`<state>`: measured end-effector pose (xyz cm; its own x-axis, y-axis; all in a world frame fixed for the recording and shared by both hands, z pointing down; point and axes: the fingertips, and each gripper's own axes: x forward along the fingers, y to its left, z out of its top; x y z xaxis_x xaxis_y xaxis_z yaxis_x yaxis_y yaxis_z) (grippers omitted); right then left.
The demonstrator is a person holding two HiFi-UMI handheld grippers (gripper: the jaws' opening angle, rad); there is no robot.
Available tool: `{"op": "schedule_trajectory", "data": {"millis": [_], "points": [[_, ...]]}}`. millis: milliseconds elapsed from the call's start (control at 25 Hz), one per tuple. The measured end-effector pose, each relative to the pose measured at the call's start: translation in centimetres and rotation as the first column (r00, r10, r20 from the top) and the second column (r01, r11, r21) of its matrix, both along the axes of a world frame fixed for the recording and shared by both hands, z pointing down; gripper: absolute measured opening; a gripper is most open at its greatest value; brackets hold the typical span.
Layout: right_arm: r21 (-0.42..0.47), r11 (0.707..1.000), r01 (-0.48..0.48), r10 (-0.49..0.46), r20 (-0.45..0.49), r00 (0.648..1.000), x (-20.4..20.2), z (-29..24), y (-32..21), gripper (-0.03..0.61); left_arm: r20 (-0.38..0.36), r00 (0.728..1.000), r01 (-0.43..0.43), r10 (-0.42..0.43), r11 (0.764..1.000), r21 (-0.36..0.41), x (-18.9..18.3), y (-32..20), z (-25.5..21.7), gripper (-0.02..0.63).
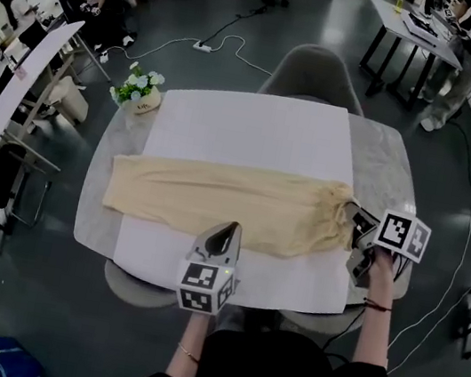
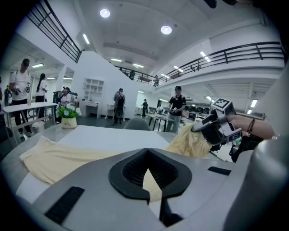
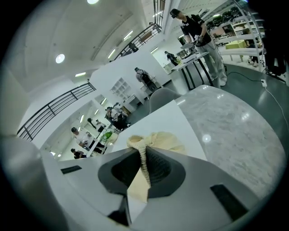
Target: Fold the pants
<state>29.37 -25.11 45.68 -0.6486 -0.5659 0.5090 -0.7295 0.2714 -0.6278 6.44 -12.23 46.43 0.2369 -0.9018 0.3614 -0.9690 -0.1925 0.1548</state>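
Flowerpot (image 1: 140, 101) on table (image 1: 384, 164) corner — chair (image 1: 314, 75) beyond pants (image 1: 215, 199).

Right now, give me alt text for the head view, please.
Cream pants lie stretched sideways across a white sheet on a marble table. The right tongs pinch the gathered waistband at the right end; the left tongs grip the near edge mid-length.

Flower pot (image 1: 141, 92), grey chair (image 1: 314, 75)

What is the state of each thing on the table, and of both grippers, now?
pants: spread along the table, waistband end raised and bunched
left gripper: shut on the pants' near edge
right gripper: shut on the waistband
flower pot: upright
white sheet: flat under the pants
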Motion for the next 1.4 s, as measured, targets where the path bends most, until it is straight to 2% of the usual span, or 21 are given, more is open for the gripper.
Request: {"op": "schedule_trajectory", "data": {"millis": [560,720,1120,1400], "points": [[0.052,0.998,-0.030,0.028,0.047,0.999,-9.5,-2.2,3.0,0.041,-0.032,0.999,-0.042,0.042,0.999,0.011,-7.1,2.7,-0.6,0.008],[0.063,0.998,-0.019,0.012,0.101,0.995,-12.7,-2.8,3.4,0.040,-0.018,0.999,-0.042,0.043,0.999,0.017,-9.1,3.6,-1.0,0.008],[0.087,0.994,0.060,-0.073,0.159,0.985,-18.7,-3.9,3.8,0.040,-0.006,1.000,0.014,-0.013,0.999,0.033,-12.4,4.5,-2.0,0.008],[0.081,0.986,0.144,-0.159,0.236,0.959,-22.7,-4.9,2.8,0.040,0.003,0.998,0.057,-0.057,0.998,0.034,-13.7,3.1,-2.8,0.008]]}}
